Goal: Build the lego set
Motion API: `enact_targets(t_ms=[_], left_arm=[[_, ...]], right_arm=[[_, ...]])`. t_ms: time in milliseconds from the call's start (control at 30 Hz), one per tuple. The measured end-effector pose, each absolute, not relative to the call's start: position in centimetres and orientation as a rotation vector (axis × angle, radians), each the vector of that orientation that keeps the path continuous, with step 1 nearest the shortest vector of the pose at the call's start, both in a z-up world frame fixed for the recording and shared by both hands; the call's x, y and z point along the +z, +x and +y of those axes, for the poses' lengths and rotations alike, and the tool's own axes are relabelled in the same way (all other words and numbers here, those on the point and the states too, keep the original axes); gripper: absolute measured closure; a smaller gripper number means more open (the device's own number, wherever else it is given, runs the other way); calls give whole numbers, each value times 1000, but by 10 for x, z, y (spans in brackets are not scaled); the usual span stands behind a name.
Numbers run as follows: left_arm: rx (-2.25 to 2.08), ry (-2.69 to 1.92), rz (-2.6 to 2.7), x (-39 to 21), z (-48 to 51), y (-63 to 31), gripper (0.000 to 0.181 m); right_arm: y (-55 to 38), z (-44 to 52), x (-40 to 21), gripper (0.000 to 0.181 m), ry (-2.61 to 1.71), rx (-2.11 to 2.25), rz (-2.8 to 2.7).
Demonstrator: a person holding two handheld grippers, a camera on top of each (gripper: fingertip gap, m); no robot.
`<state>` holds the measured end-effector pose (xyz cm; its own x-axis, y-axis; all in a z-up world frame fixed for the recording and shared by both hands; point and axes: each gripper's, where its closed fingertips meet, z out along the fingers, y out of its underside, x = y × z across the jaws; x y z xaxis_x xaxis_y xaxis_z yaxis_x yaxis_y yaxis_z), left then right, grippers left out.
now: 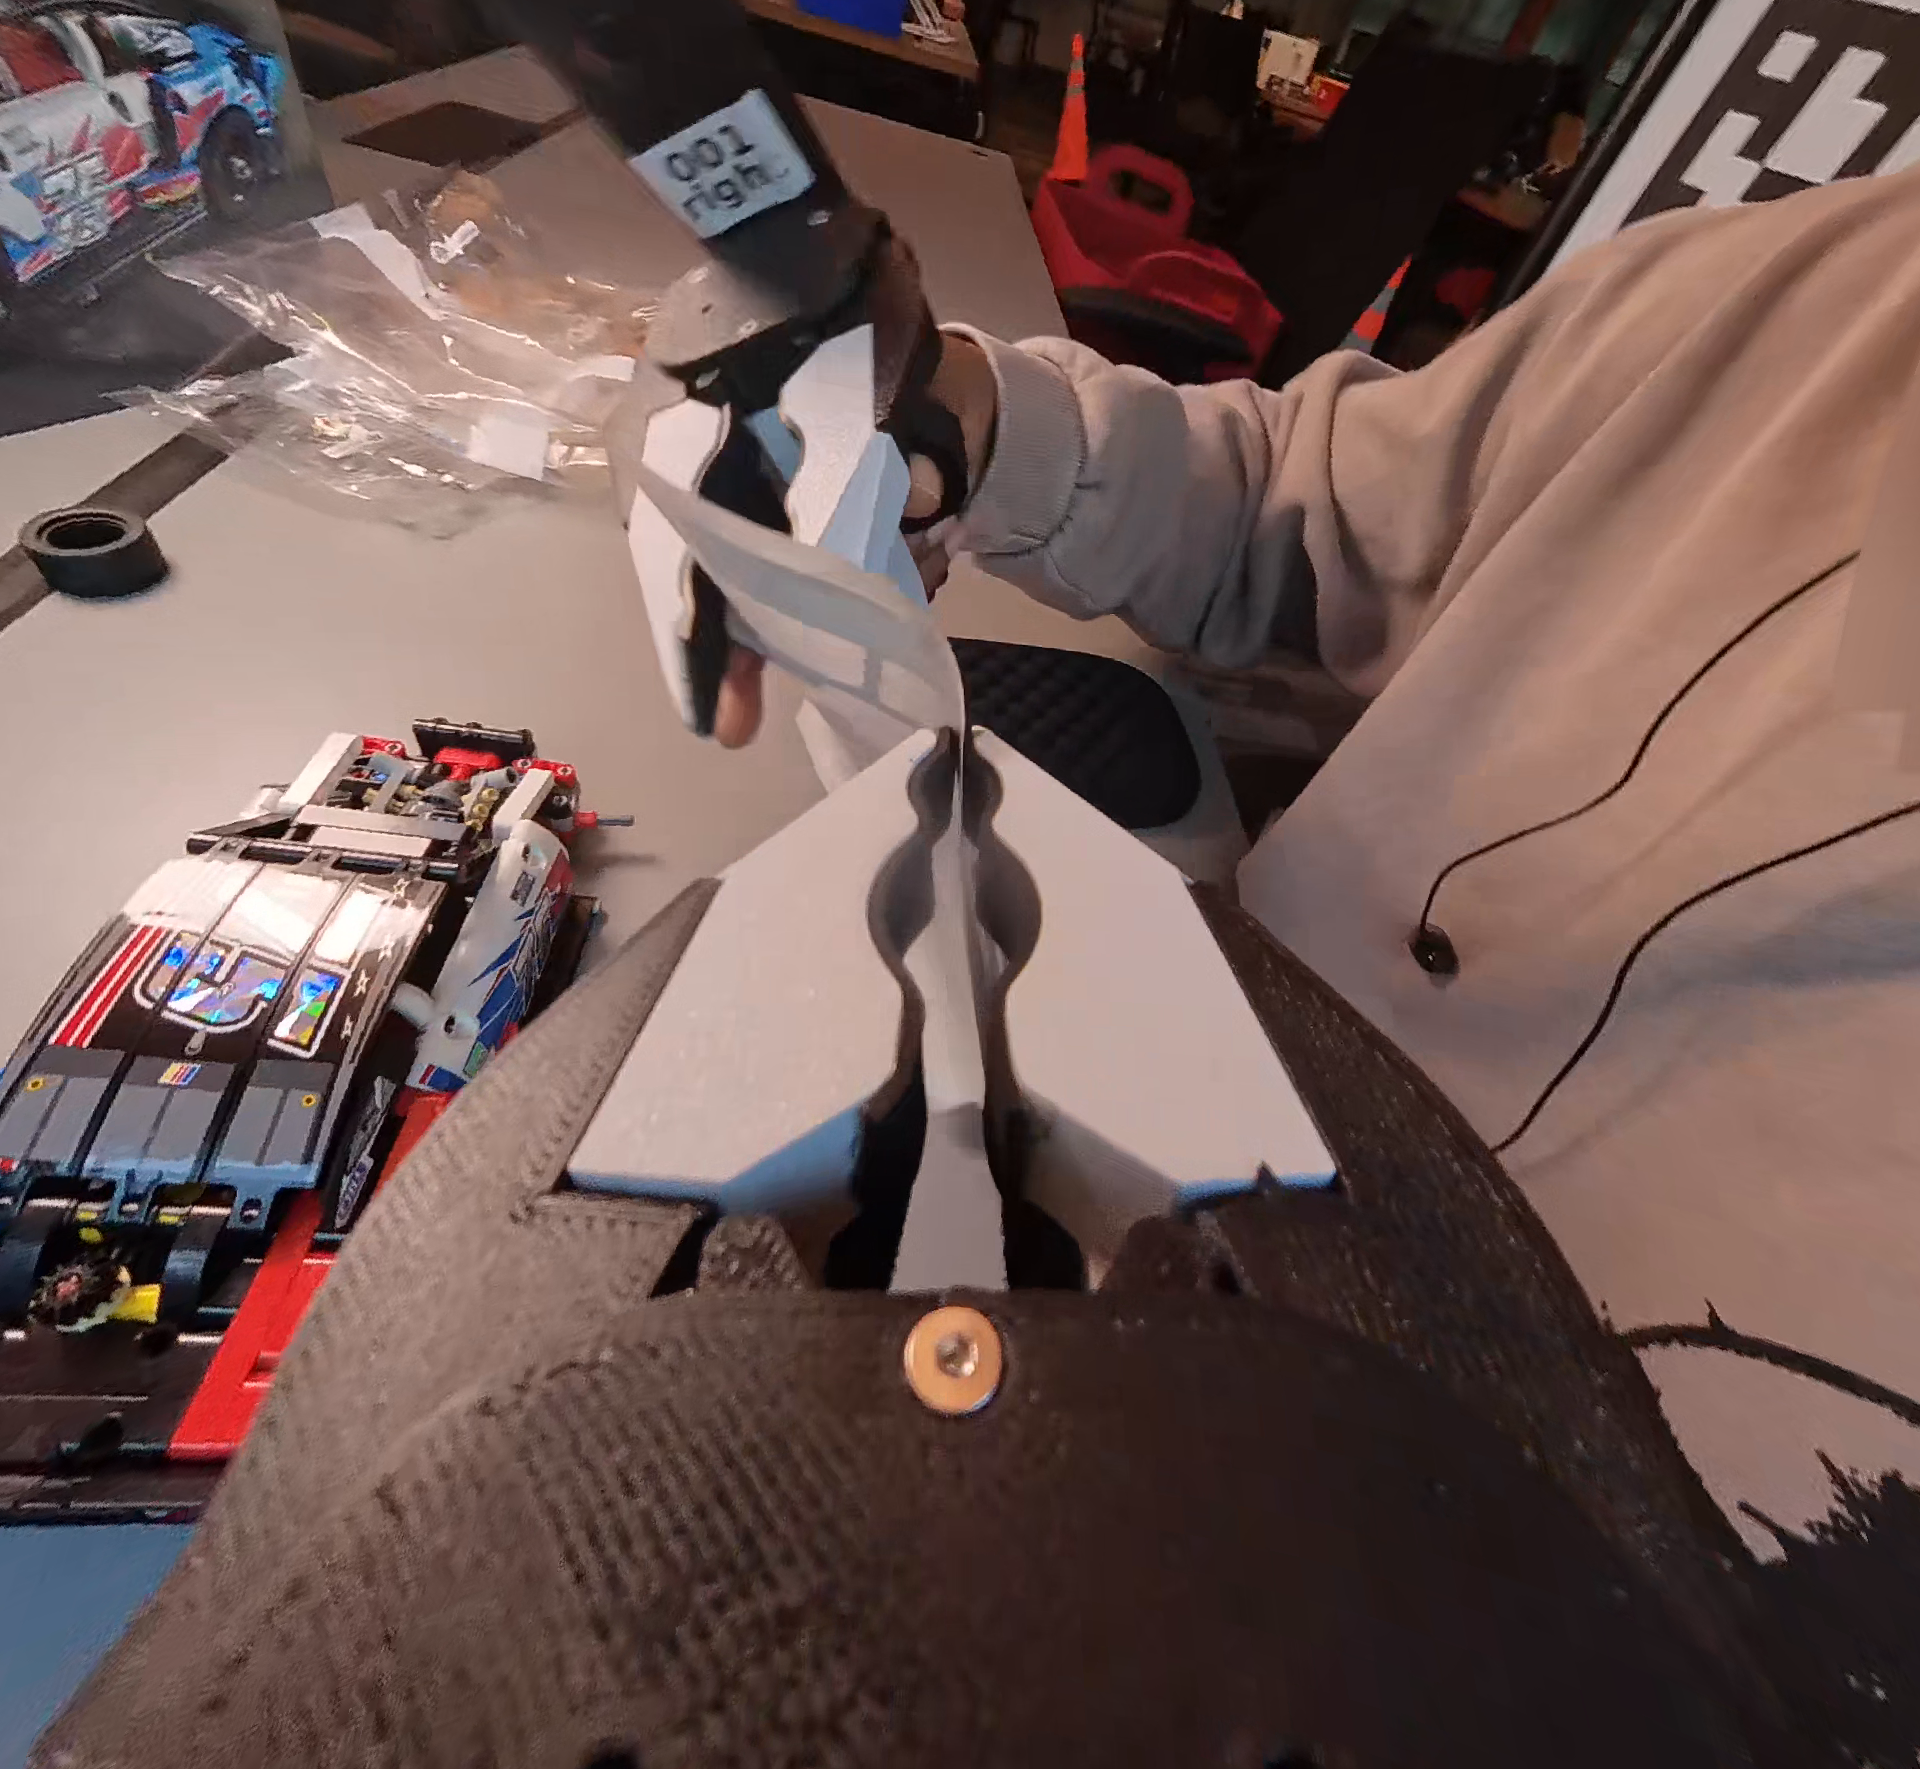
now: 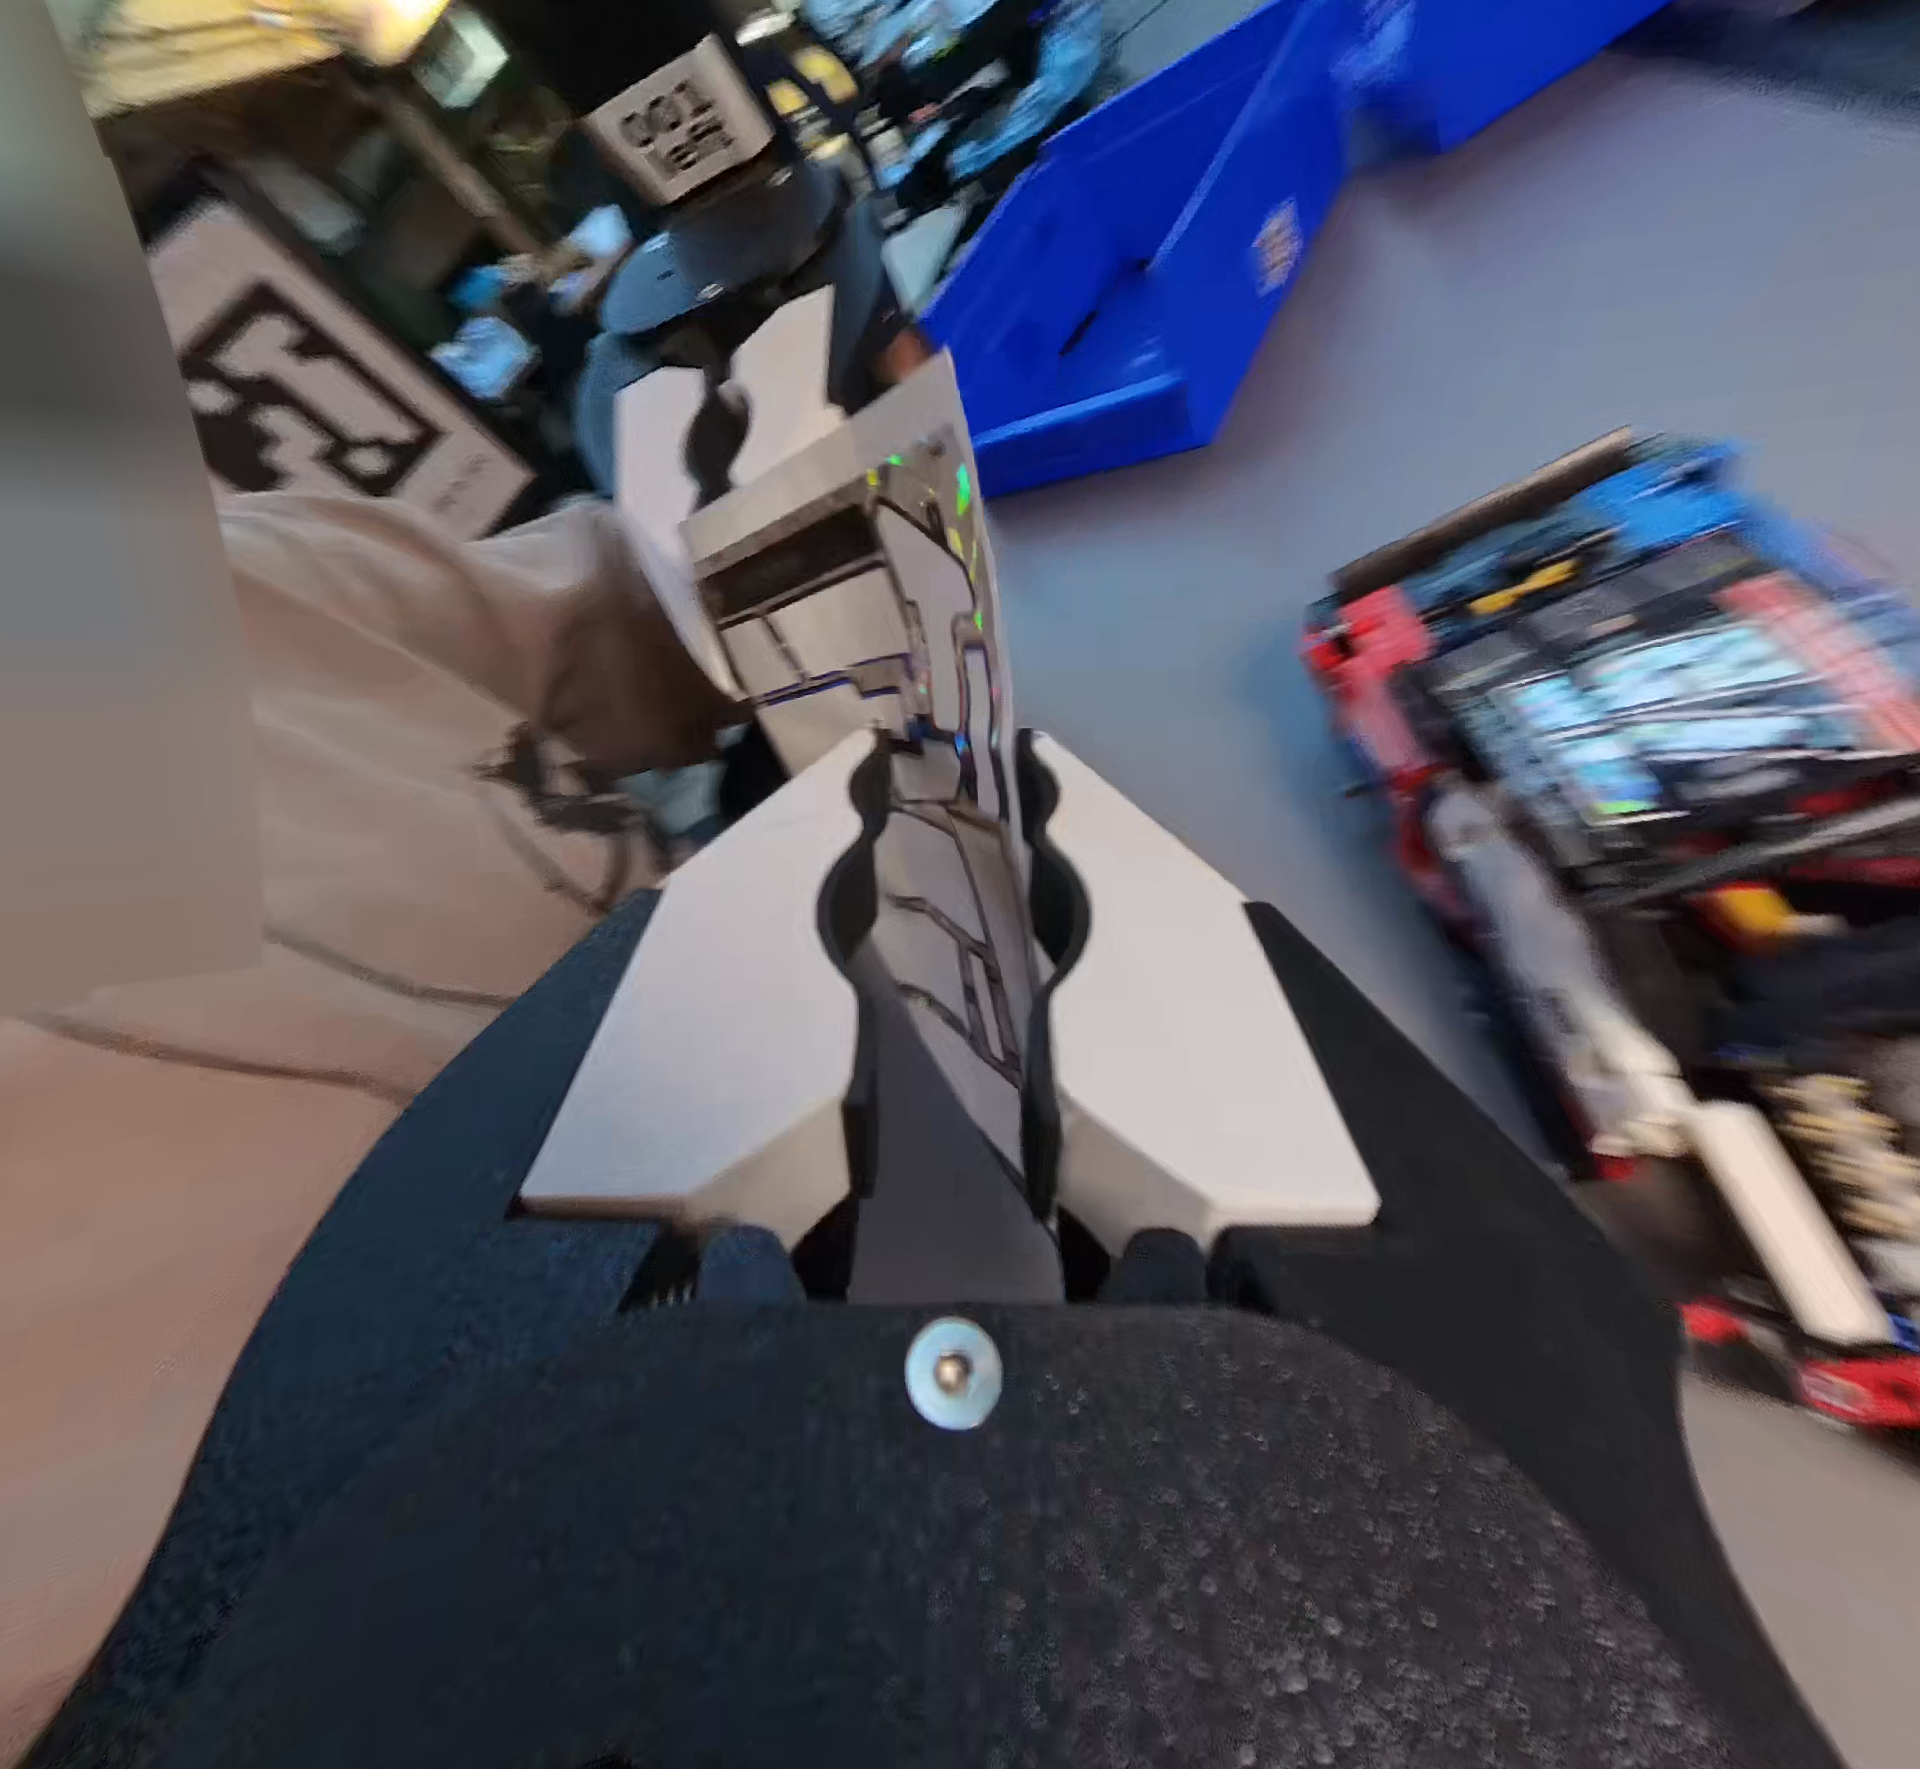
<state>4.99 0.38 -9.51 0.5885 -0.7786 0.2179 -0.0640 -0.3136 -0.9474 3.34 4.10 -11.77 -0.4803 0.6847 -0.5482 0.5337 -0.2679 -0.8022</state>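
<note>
Glossy sticker sheet (image 2: 935,639) spans between both grippers, held above the grey table (image 1: 260,659). Left gripper (image 1: 956,753) pinches its near edge; right gripper (image 2: 951,753) pinches the opposite end. Lego car (image 1: 281,992) sits left on the table.

Left claw (image 1: 951,784) and right claw (image 1: 821,514) pinch one sticker sheet (image 1: 831,607) above the table (image 1: 312,639).

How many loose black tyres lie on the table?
1: a black tyre at the table's far left, beyond the lego car. Others may be hidden.
</note>
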Motion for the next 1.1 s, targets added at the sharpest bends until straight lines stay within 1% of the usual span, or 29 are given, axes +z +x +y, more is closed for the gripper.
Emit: enact_targets(t_ms=[33,100,200,233,300,367,467,600,800,1100], left_arm=[[-850,-1765,642,-96,7,47,181],[-887,-1764,526,-98,13,39,181],[-888,-1791,407,-107,21,26,181],[-891,-1800,366,-110,24,23,181],[-911,-1797,320,-111,28,20,181],[-901,-1793,337,-111,28,23,181],[-862,-1783,404,-109,25,33,181],[-742,-1781,530,-108,19,41,181],[-624,-1756,634,-107,10,44,181],[-643,-1680,644,-102,-4,44,181]], right_arm=[[28,56,-114,149,-1476,1705,-1745],[28,74,-91,142,-1270,1406,-1634],[41,59,-49,149,-915,1112,-1559],[44,51,-42,149,-847,1027,-1553],[45,32,-43,147,-732,887,-1603],[38,22,-66,143,-765,814,-1716],[23,20,-94,133,-833,797,-1790],[18,5,-106,133,-879,944,-1898],[21,-8,-107,156,-898,1115,-1970],[30,-13,-102,169,-881,1237,-1995]])
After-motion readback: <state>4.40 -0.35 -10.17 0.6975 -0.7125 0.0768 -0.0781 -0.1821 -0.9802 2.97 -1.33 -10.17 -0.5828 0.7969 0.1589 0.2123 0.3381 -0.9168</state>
